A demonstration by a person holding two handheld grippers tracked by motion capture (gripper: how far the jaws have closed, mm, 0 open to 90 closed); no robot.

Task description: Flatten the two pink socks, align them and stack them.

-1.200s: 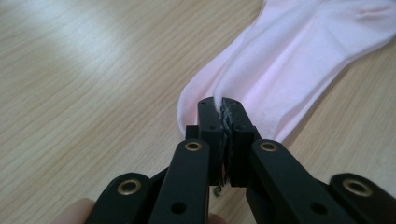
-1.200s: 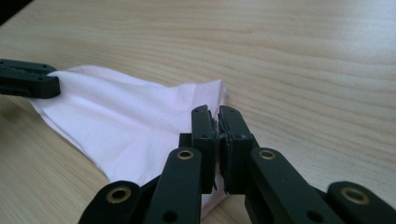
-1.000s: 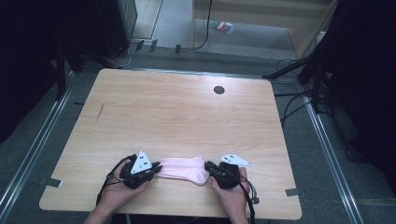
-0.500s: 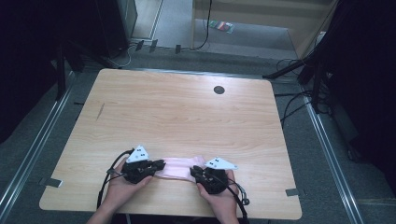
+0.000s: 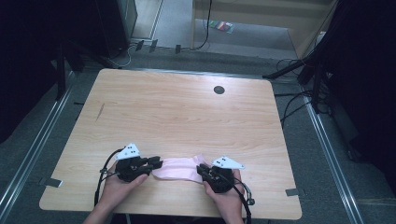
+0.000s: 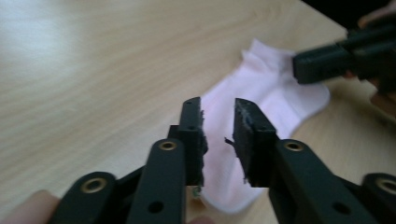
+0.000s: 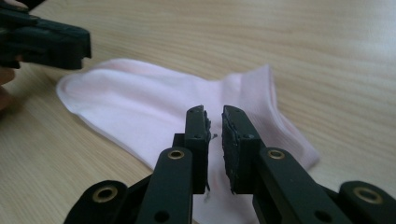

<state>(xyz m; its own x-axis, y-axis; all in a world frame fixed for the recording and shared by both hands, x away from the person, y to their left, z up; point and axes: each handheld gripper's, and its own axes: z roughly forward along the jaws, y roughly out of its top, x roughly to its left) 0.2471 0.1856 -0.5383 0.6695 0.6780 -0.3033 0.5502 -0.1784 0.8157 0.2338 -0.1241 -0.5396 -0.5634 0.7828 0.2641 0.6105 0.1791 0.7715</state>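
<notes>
The pink sock (image 5: 178, 168) lies flat near the front edge of the table (image 5: 187, 112), well in front of the round grommet hole (image 5: 219, 89).

Left gripper (image 5: 156, 163): positioned at the sock's left end. The jaws stand apart with a clear gap; nothing is clamped. Risk: closing from this height may catch only the top layer of fabric, or miss the edge entirely, so the sock would slip out on lifting.

Right gripper (image 5: 201, 169): positioned at the sock's right end, over the cuff. The jaws stand slightly apart, with nothing between them. Risk: if one gripper closes and pulls before the other has a hold, the sock would drag and bunch across the table.

Change from half a second earlier: both grippers have moved outward along the sock, exposing more of its middle. The sock itself has stayed in nearly the same place.
</notes>
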